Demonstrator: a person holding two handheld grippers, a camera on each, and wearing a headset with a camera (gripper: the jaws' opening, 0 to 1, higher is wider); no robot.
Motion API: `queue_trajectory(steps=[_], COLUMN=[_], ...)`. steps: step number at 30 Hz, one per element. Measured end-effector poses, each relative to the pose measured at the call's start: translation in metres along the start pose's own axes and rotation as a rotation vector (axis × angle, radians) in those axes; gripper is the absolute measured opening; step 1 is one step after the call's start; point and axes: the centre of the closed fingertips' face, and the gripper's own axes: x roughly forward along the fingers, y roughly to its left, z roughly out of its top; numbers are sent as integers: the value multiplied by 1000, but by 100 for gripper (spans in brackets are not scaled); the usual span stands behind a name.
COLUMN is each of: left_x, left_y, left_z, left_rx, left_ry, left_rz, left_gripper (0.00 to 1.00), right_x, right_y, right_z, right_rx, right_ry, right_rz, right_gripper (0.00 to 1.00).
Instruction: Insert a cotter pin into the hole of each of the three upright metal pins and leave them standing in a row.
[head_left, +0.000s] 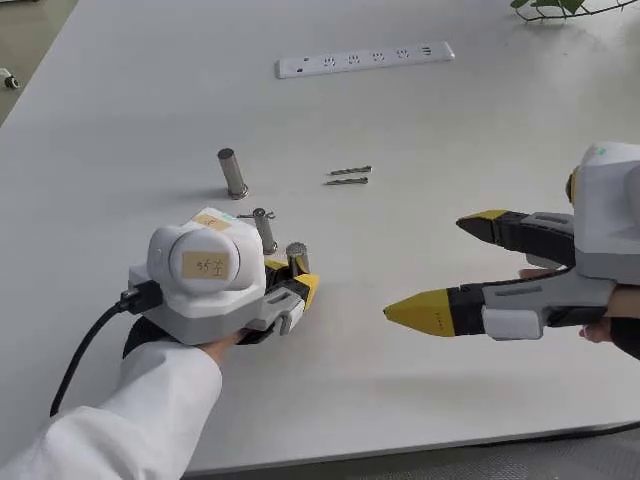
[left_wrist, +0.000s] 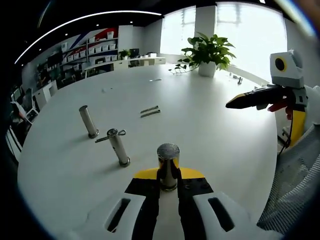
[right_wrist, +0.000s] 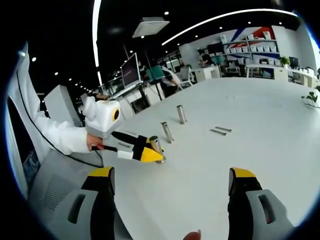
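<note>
Three upright metal pins stand on the white table (head_left: 420, 120). The far pin (head_left: 232, 172) (left_wrist: 88, 120) (right_wrist: 181, 114) is bare. The middle pin (head_left: 264, 229) (left_wrist: 118, 146) (right_wrist: 167, 132) has a cotter pin (left_wrist: 107, 136) through its top hole. My left gripper (head_left: 296, 288) (left_wrist: 168, 176) is shut on the near pin (head_left: 297, 257) (left_wrist: 168, 165) (right_wrist: 156, 146), gripping it low at its base. Two loose cotter pins (head_left: 348, 176) (left_wrist: 149, 111) (right_wrist: 220, 131) lie side by side beyond. My right gripper (head_left: 445, 268) (right_wrist: 170, 182) hovers open at the right with nothing between its jaws.
A white power strip (head_left: 365, 59) lies at the far side of the table. A potted plant (left_wrist: 207, 52) stands at the table's far end. A black cable (head_left: 85, 345) trails from the left gripper toward the near edge.
</note>
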Motion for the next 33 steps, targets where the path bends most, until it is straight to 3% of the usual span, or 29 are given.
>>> queue_trajectory(steps=[3,6,13,23,29,32,33], left_x=[0,1,0,-2,-2,-3,-5], left_y=[-1,-2,-3,-7,-7,-7,-8], left_z=[-1,0,-2,-5,-6,-6,-3], left_rx=[9,-32,-60,-7,-10,-54,-39], left_ry=[5,-3,5,5,9,17,3], left_rz=[1,-6,-2,20,14,13,11], left_gripper=[11,11,11,11,12,12,12], right_x=[1,1,3,3,5,5,5], right_y=[-2,0,1,2,3,5,5], right_z=[-1,-2,-5,-3,-6,-5,-3], right_rx=[8,2,-2,-13,-11,-14,-15], right_ry=[3,9,26,20,30,24,20], right_rz=[1,9,4,10,14,17,21], right_gripper=[93,93,93,94,94,94,94])
